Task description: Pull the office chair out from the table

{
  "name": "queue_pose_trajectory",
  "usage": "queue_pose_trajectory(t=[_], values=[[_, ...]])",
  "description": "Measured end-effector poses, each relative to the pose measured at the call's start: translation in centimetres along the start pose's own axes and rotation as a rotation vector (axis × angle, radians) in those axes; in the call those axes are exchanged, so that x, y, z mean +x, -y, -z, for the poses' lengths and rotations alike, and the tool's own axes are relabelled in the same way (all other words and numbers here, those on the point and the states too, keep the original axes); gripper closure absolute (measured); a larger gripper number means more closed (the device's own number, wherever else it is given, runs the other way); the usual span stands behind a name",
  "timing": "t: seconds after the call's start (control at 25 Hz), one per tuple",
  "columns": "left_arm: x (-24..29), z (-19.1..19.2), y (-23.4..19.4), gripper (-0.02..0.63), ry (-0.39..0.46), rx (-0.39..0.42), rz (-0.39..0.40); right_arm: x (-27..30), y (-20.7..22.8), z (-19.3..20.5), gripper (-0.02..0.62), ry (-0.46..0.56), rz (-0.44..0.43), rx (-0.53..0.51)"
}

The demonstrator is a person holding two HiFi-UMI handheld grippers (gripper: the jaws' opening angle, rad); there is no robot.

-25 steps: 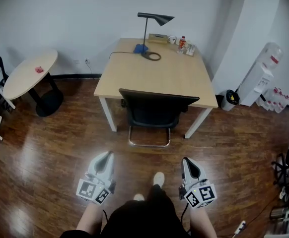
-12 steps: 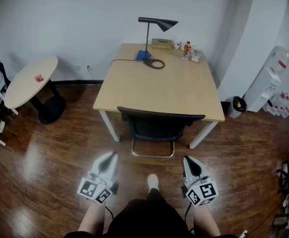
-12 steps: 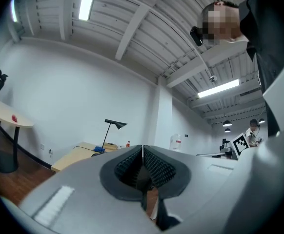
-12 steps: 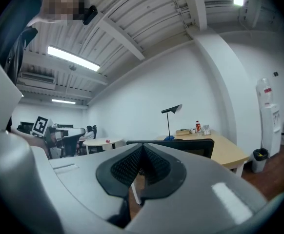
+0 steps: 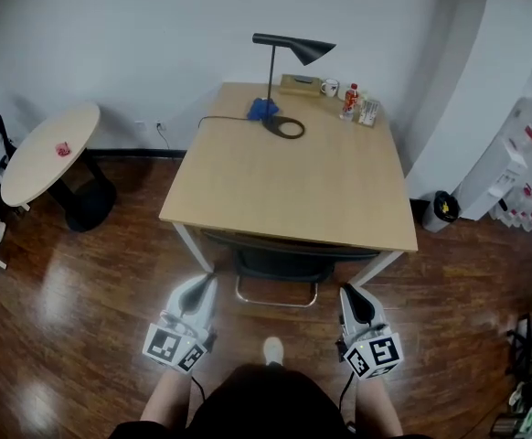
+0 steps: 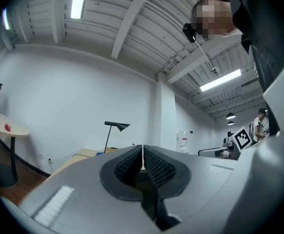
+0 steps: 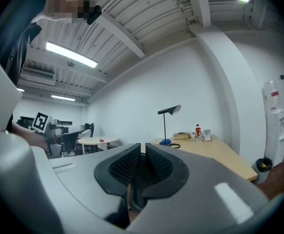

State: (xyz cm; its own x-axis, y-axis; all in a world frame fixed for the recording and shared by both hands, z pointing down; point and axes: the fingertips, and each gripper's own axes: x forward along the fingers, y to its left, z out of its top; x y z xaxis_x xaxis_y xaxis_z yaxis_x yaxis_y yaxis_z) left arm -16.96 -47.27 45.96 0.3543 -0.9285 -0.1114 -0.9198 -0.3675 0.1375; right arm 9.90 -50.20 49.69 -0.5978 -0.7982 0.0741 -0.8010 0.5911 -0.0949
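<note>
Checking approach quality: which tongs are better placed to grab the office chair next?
Right, marginally. Both hang equally short of the office chair, but the right tongs have just been opening, empty, while the left tongs are shut.

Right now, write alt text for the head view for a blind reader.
Seen from above, a black office chair is tucked under a wooden table. The left gripper and right gripper point toward it, touching nothing; the right gripper's jaws have just been opening, with nothing between them.

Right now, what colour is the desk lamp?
The desk lamp is black; the head view shows it best.
</note>
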Motion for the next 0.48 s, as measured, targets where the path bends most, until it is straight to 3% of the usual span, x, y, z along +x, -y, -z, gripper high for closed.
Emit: queue_pose_trajectory(t=[0.2,0.36,0.48], values=[[3.5,0.6,-0.4,0.595,-0.045,0.13,0.057,2.7,1.2,-0.6,0.496,-0.022,-0.044,-0.111],[7.1,1.0,-0.3,0.592,-0.104,0.218,0.172,4.9,2.2,-0.8,0.433,-0.068,-0.113,-0.194],[9.6,1.7,0.9,0.537,-0.177,0.268,0.303,7.0,2.5,-0.4,0.37,-0.128,-0.21,-0.257]])
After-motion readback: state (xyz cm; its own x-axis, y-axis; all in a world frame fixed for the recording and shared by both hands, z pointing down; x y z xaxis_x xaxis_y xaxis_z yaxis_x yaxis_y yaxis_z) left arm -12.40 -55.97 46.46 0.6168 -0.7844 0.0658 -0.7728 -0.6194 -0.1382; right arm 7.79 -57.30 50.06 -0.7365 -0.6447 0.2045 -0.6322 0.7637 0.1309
